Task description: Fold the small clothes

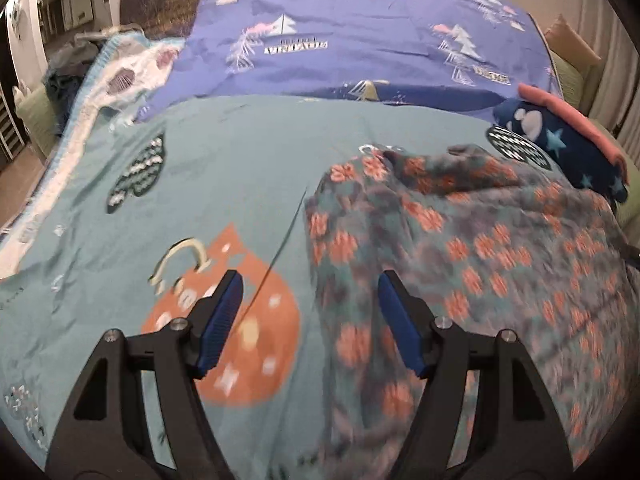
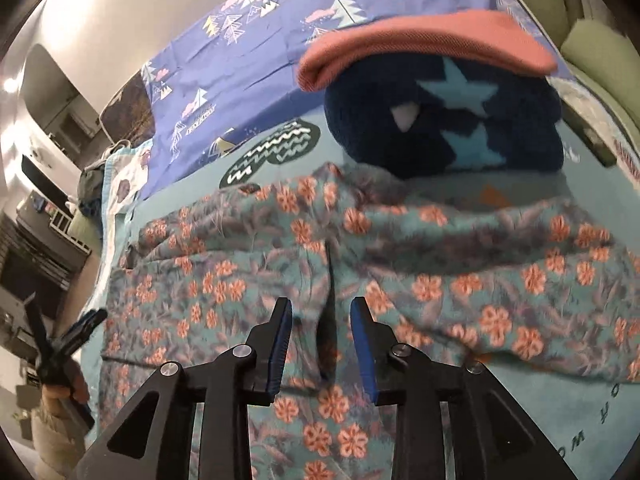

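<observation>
A teal garment with orange flowers (image 1: 460,248) (image 2: 420,280) lies spread and rumpled on the teal bedspread (image 1: 240,168). My left gripper (image 1: 310,280) is open, hovering over the garment's left edge with nothing between its blue pads. It also shows at the far left of the right wrist view, as the left gripper (image 2: 86,324) held by a hand (image 2: 60,392). My right gripper (image 2: 321,304) hangs over the garment's middle, above a dark crease. Its jaws stand apart and the pads do not press on the cloth.
A folded navy fleece with light blue stars (image 2: 440,128) (image 1: 560,148) sits beyond the floral garment, with a folded pink piece (image 2: 420,44) (image 1: 572,116) on top. A blue sheet with tree prints (image 1: 360,40) covers the far bed. The bed's edge drops off at the left (image 1: 48,184).
</observation>
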{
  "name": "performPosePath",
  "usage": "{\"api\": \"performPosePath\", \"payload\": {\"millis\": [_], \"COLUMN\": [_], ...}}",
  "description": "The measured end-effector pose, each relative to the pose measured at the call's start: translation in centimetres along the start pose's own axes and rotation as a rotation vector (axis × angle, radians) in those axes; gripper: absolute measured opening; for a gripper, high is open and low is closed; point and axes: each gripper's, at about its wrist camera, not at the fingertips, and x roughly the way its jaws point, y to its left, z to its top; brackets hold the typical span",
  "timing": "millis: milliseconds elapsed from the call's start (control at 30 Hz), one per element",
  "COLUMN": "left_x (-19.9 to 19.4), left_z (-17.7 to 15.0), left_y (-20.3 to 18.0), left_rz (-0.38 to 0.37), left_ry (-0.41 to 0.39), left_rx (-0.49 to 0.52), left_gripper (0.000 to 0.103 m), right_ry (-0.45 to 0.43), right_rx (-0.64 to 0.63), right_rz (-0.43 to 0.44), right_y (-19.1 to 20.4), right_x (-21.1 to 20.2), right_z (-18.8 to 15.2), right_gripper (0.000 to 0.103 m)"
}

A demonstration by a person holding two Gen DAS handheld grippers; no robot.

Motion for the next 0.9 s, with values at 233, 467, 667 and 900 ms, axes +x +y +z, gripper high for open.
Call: {"api": "performPosePath", "payload": {"millis": [233, 467, 667, 900], "left_x": [3.7, 4.2, 7.4, 6.9], "left_z": [4.4, 9.1, 8.9, 8.0], "left_y": [0.3, -4.6, -10.4, -14.0], "left_rz": [-0.112, -0.219, -0.255, -0.282], "left_ry": [0.014, -0.018, 0.089, 0.021], "left_rx": [-0.092, 0.062, 0.274, 0.389], "left_gripper": [0.071, 0.071, 0.070, 0.007], "right_ry": [-0.048, 0.070, 0.215, 0.191], "right_rx": [-0.112, -0.196, -0.193, -0.260], "right_rz": [0.006, 0.056, 0.102, 0.088], "right_y": [2.4, 7.1, 8.8, 10.9], "right_x": [0.7, 6.1, 12.5, 14.6], "right_z": [4.7, 10.5, 11.1, 9.8], "right_gripper": [0.042, 0.052, 0.052, 0.009]}}
